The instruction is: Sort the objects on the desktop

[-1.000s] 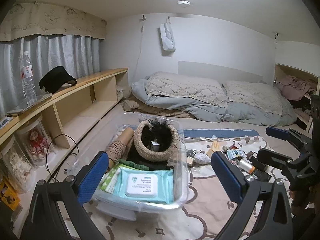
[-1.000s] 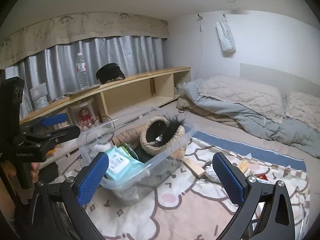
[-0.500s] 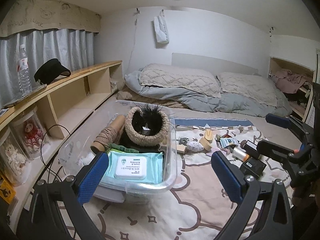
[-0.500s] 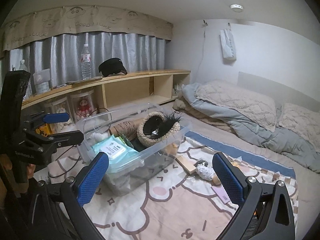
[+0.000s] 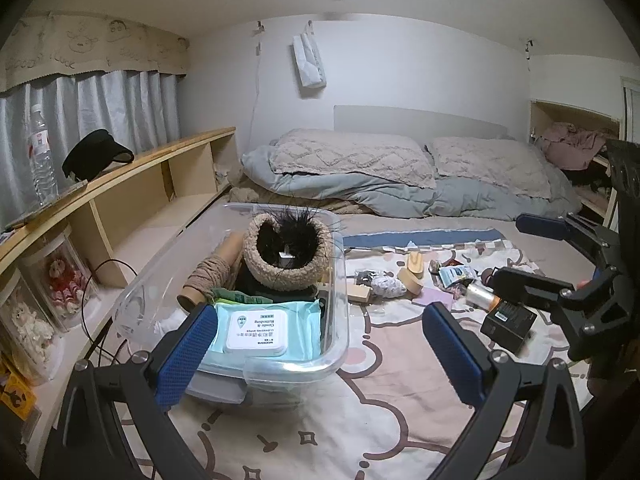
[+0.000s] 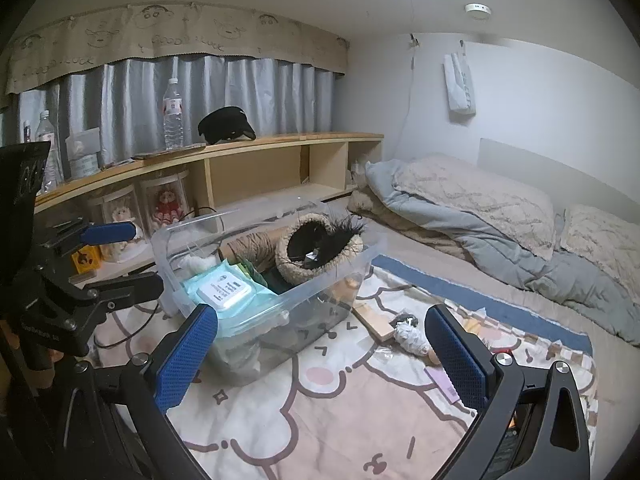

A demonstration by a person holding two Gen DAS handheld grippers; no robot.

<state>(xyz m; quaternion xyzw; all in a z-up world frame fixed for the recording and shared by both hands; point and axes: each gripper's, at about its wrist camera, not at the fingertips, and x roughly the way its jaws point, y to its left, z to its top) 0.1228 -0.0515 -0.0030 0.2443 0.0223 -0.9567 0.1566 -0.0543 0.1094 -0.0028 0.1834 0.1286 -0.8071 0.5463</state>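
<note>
I've pulled both claws back: left gripper [image 5: 320, 344] and right gripper [image 6: 324, 344] gape empty, clear bin [image 5: 280, 364] ahead-left, probably next pick pending.

Bare blanket [image 5: 384, 412] lies open toward 12 o'clock; the bin [image 5: 336, 344] blocks 10 o'clock, loose clutter [image 5: 404, 280] crowds 1 o'clock.
</note>
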